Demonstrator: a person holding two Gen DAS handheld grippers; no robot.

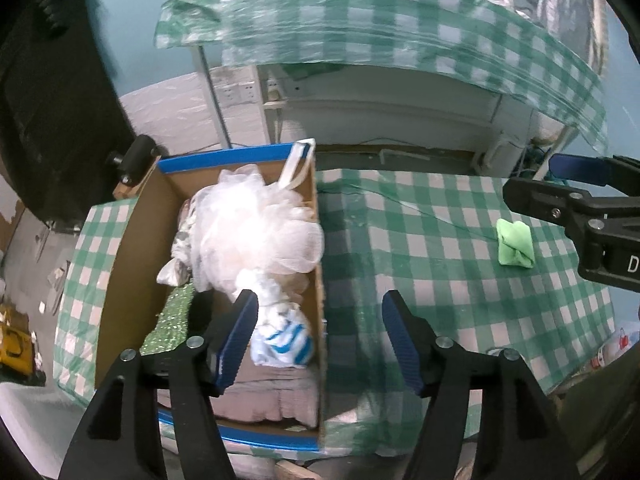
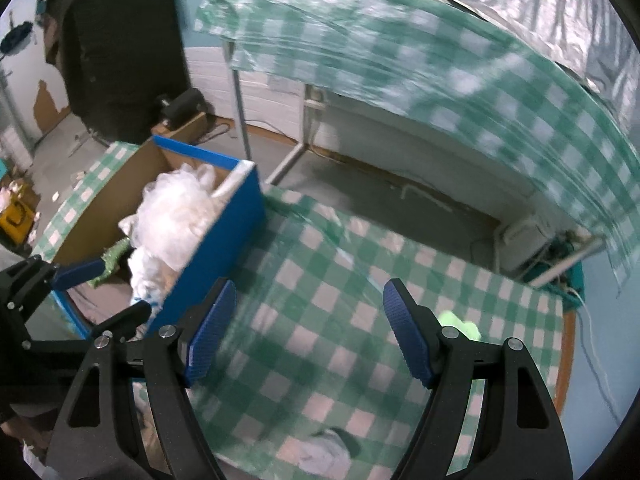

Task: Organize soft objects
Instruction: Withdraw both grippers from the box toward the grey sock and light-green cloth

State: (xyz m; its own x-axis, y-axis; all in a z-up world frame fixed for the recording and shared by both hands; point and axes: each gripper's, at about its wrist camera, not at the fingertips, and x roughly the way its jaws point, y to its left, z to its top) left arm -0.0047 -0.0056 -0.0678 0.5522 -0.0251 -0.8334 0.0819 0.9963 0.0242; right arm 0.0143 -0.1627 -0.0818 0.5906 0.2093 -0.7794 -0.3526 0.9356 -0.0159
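Observation:
A blue-edged cardboard box [image 1: 316,240] [image 2: 224,236] stands on the left of the green checked table. It holds a white mesh bath puff [image 1: 256,228] [image 2: 176,208], a white and blue striped soft item [image 1: 284,340], a green glittery cloth [image 1: 172,320] and a pink cloth [image 1: 272,396]. My left gripper [image 1: 320,332] is open and empty above the box's right wall. A folded green cloth [image 1: 515,243] [image 2: 460,322] lies on the table to the right. My right gripper [image 2: 308,328] is open and empty, with the green cloth just behind its right finger. It also shows in the left wrist view [image 1: 560,188].
A whitish crumpled cloth [image 2: 324,452] lies at the table's near edge. A second table with a checked cover [image 1: 360,28] stands behind, with a gap of floor between. A black cabinet [image 1: 48,100] stands at the left.

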